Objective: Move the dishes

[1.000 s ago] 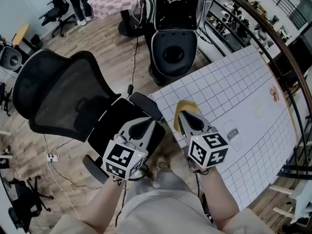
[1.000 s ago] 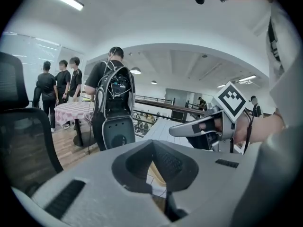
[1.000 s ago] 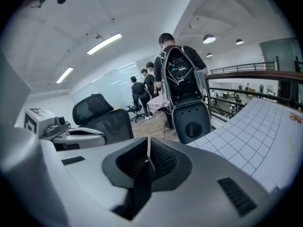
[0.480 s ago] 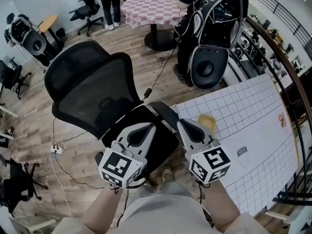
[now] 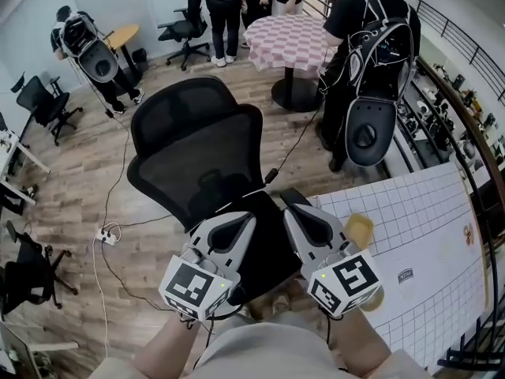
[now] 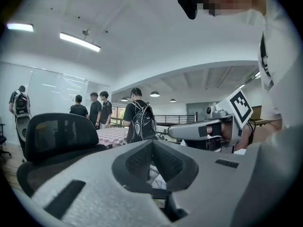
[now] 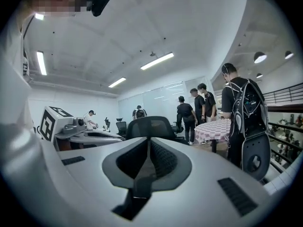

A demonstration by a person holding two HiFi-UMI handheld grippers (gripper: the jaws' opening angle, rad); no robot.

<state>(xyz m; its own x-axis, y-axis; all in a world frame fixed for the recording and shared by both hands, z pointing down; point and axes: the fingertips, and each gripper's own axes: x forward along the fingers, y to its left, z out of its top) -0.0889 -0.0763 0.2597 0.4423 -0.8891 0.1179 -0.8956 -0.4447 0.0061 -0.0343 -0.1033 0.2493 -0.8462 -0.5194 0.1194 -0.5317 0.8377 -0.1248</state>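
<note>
Not on the dish [image 5: 359, 229] yet, both hands empty

The left gripper [image 5: 246, 218] and right gripper [image 5: 290, 212] hang over the chair [image 5: 197, 156], jaws pressed together on nothing. The dish sits on the table [image 5: 426, 235] just right of the chair. I'd guess the next move is to swing right, open up and grab its rim.

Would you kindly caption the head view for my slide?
Left gripper and right gripper, both empty, side by side over a black office chair; yellow dish on gridded table alongside.

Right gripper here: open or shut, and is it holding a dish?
Shut and empty. In the right gripper view, the right gripper has its jaws together with nothing between them. A yellow dish lies on the gridded table.
</note>
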